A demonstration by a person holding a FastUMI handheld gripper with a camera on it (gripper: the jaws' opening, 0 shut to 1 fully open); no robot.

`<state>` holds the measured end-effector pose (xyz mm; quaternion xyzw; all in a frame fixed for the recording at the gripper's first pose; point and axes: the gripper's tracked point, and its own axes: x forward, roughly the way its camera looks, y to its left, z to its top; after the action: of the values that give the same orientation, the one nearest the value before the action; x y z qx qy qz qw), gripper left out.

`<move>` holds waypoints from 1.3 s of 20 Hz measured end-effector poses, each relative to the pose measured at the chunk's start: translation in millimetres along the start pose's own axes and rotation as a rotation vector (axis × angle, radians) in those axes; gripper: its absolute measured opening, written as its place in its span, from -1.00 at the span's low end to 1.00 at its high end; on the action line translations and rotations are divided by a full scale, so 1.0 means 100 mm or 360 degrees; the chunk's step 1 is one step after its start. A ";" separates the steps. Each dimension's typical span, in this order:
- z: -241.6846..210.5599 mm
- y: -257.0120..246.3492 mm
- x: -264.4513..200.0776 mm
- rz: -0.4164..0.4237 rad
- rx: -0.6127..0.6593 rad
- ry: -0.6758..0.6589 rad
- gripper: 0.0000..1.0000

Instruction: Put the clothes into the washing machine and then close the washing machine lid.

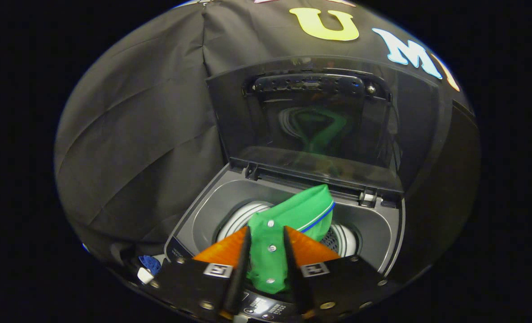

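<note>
Between the fingers of my gripper (267, 242): a green buttoned shirt with blue-and-white trim (293, 224), which I held pinched from both sides. It hung over the round drum mouth of the grey top-loading washing machine (378, 233). Beyond stood the dark glass lid (311, 125), raised upright.

Green shirt (293, 224) with blue-white trim and white buttons; grey washing machine (373, 224), dark lid (311, 125).

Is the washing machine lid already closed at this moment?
No: the lid stands raised behind the drum opening, and the gripper holds the green shirt over it.
</note>
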<state>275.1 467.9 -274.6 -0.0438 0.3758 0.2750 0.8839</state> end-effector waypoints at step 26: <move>2.39 -0.26 -0.79 -0.0295 0.0072 -0.0923 0.91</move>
<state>396.9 478.0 -52.6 0.0221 0.1081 0.1859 0.9764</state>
